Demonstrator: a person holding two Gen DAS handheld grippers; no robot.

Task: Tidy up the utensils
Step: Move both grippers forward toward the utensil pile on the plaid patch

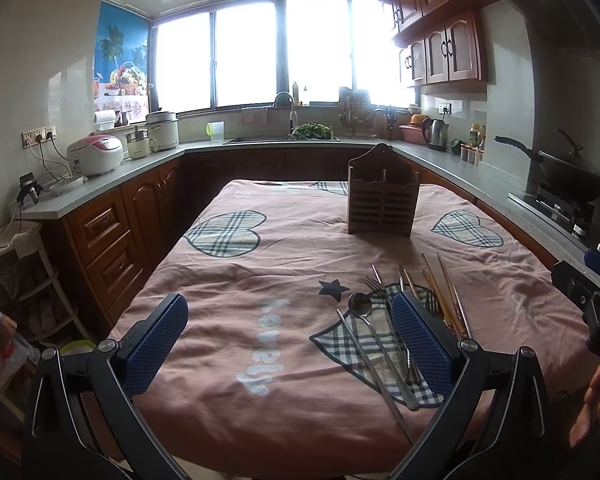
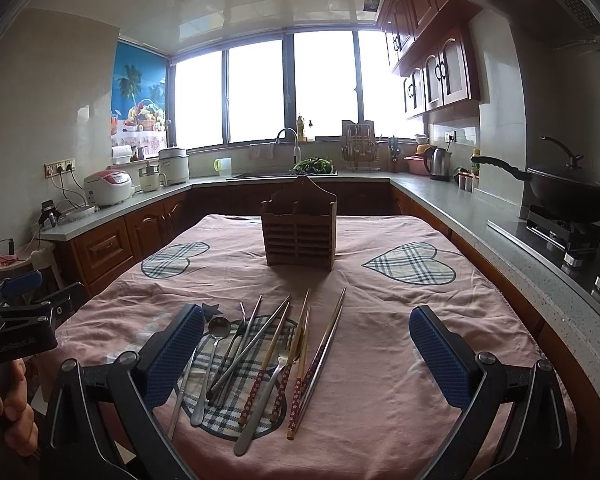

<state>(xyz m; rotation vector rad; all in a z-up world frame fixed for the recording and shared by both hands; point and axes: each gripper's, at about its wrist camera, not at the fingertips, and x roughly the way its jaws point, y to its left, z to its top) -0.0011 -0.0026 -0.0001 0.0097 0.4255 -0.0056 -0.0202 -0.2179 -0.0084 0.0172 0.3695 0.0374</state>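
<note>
Kitchen shot with a big table (image 2: 380, 360) in the middle, covered in a pink cloth (image 1: 260, 272) with plaid heart patches. Toward the far end of it stands a wooden utensil holder (image 2: 299, 236), upright, slatted front, nothing visible sticking out of it. Both claws hover low over the near edge: the left gripper (image 1: 290, 344) has its blue pads spread wide with nothing between them, and the right gripper (image 2: 308, 356) is just as wide open, also holding nothing. The utensils (image 2: 260, 360) lie in a loose pile on a plaid heart at the near side, well apart from the holder: a spoon (image 2: 216, 330), a fork (image 2: 280, 364), and several chopsticks (image 2: 300, 364), some with red flowery ends.
</note>
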